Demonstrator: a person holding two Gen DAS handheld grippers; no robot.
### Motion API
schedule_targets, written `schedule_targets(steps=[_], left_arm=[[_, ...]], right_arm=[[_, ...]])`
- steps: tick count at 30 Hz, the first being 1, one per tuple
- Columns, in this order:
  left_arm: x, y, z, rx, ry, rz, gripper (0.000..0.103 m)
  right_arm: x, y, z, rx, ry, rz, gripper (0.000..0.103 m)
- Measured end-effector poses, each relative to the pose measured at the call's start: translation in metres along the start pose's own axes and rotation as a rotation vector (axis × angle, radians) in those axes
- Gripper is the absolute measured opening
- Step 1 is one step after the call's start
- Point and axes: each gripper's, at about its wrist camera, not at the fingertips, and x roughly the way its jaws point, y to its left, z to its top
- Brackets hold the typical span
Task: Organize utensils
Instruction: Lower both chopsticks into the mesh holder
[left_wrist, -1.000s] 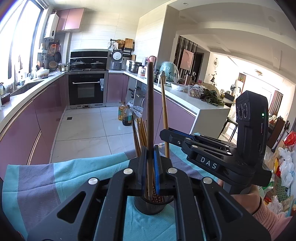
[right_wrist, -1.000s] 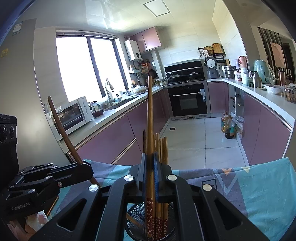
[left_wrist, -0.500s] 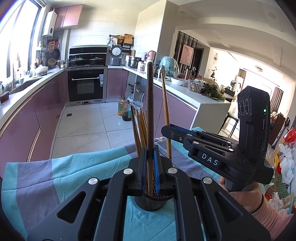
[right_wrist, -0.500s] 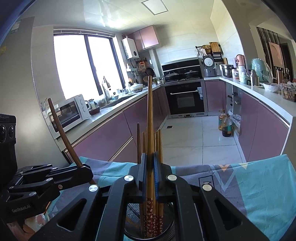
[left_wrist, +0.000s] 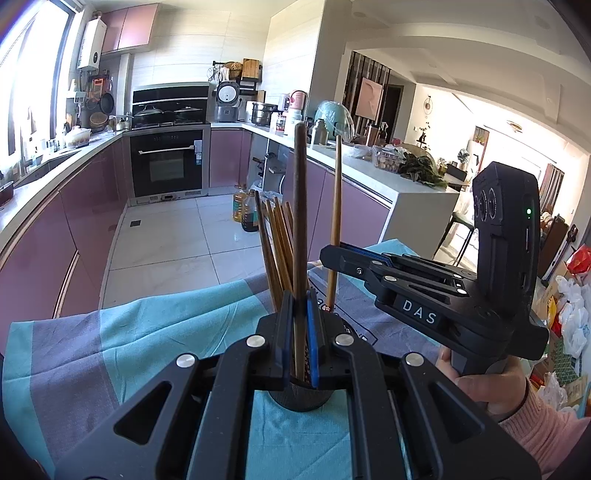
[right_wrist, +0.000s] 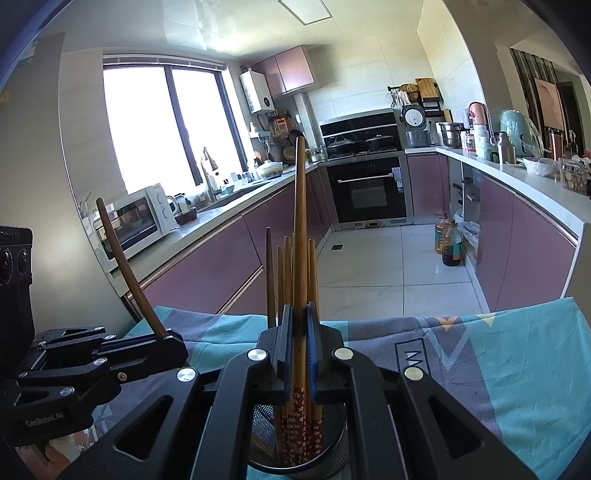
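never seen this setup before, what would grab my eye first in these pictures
Two black grippers each pinch one chopstick upright over a dark mesh holder already stocked with chopsticks, on a teal and grey cloth. The left gripper holds a dark brown chopstick; the right gripper holds a lighter chopstick with a red flowered lower end. Behind lies a kitchen with mauve cabinets.

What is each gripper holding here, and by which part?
Left gripper: a dark brown chopstick, clamped low on its shaft. Right gripper: a lighter chopstick, gripped just above its red patterned end, over the holder.
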Motion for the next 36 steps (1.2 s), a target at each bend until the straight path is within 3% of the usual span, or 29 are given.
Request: schedule_targets(steps=[36], left_arm=[[0.045, 0.01, -0.011, -0.011, 0.066, -0.006, 0.008]], right_arm=[[0.01, 0.004, -0.023, -0.017, 0.113, 0.002, 0.006]])
